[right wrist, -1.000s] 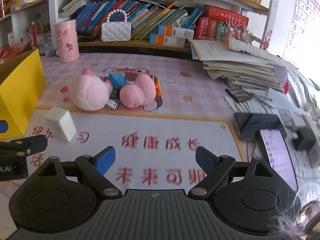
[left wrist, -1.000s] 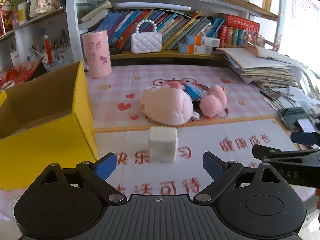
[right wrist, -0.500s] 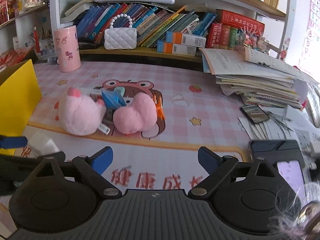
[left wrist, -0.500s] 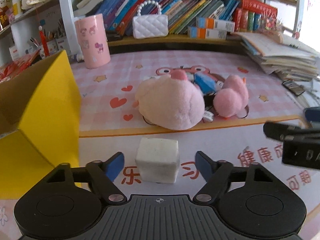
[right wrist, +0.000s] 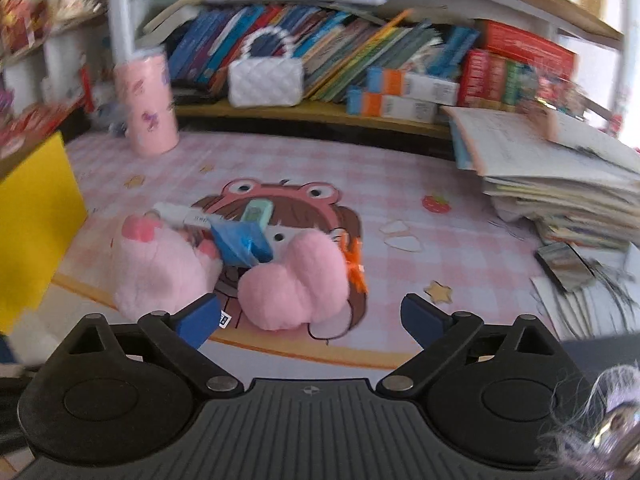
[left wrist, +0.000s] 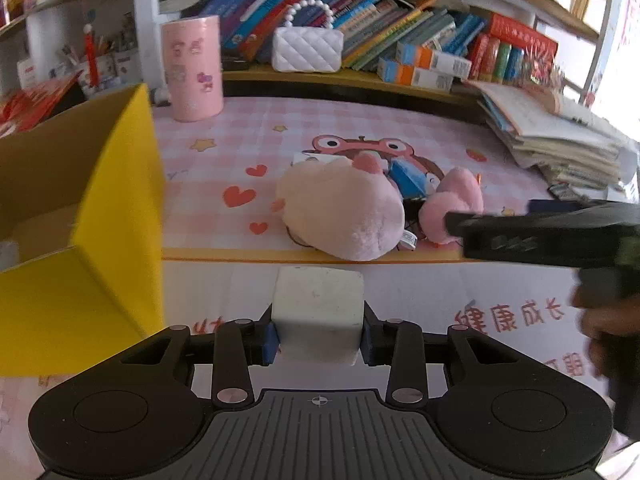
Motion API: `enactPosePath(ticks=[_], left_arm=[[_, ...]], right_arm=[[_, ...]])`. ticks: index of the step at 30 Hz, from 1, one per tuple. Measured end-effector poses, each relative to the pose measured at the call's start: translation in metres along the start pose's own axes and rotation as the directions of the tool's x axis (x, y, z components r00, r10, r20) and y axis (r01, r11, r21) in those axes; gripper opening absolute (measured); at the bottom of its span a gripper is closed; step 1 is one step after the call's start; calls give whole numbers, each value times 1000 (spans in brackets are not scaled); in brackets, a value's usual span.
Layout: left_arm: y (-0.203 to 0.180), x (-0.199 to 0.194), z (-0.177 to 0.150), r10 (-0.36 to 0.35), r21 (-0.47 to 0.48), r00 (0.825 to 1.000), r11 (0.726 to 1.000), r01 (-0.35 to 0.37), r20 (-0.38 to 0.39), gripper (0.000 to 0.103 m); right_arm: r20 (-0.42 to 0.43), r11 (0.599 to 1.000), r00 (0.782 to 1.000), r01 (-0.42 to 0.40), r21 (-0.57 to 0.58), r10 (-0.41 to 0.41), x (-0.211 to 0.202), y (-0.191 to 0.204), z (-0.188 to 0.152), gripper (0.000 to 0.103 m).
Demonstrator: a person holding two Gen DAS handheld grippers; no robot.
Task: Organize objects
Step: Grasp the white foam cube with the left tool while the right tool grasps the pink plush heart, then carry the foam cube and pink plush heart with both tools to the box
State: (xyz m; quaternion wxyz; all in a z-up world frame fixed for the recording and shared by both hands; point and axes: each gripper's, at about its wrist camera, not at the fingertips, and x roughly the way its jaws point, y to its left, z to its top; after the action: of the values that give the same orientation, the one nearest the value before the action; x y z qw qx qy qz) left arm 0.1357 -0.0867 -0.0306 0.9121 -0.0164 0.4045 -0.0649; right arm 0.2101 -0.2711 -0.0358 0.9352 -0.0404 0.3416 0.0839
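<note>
Left gripper (left wrist: 318,338) is closing on the white block (left wrist: 318,314) beside the yellow box (left wrist: 116,216); right gripper (right wrist: 308,320) is opening, empty, with bare mat ahead.

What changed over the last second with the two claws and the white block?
The left claw moved up to the white block and its jaws are closing on it, pads now against its sides. The right claw swung toward the small pink plush, jaws opening, nothing held. The yellow box and big pink plush stayed put.
</note>
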Motion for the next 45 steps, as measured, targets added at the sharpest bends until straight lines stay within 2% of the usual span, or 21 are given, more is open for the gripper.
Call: enactPosePath(ticks=[3,6,15,16,19,20,26,34,39,45], left_arm=[[7,-13,-3,-1,-25,1000,1000,0,-3,36],[14,-21,-8,2,-51,1000,999,-3,-10,36],[26,-33,-17,36,-77,999,996,-38,-19,36],[27,-34,-18,37,-76,999,996,-38,-18,36],[29,-38,-21,34,-81,999,996,-35,-15,36],[29,-39,-21,33,-82,999,996,-34,-14,36],[33,-45,-26,15,-88,1000,996,-15,0,36],[42,-57,-34,-32,-101,999,994,36,35,36],[58,-71,-40,-32,-119,997,992,40,69,36],[84,-91,-57,-13,-150,997,988,24,75,36]], right_arm=[[-25,992,1000,-1,-125,-2,19,5,-1,97],[-22,980,1000,-7,-199,3,35,5,1,97],[-76,961,995,-78,-266,60,69,2,5,98],[-73,961,996,-78,-264,61,70,1,5,97],[-65,967,994,-99,-233,86,68,-2,6,81],[-67,970,994,-100,-220,87,67,-4,6,79],[-76,988,995,-67,-137,57,40,-6,-1,79],[-75,1000,997,-18,3,18,-29,8,-18,79],[-50,992,997,-54,112,60,-72,41,-26,79],[-12,994,996,-87,65,88,-110,96,-43,79]])
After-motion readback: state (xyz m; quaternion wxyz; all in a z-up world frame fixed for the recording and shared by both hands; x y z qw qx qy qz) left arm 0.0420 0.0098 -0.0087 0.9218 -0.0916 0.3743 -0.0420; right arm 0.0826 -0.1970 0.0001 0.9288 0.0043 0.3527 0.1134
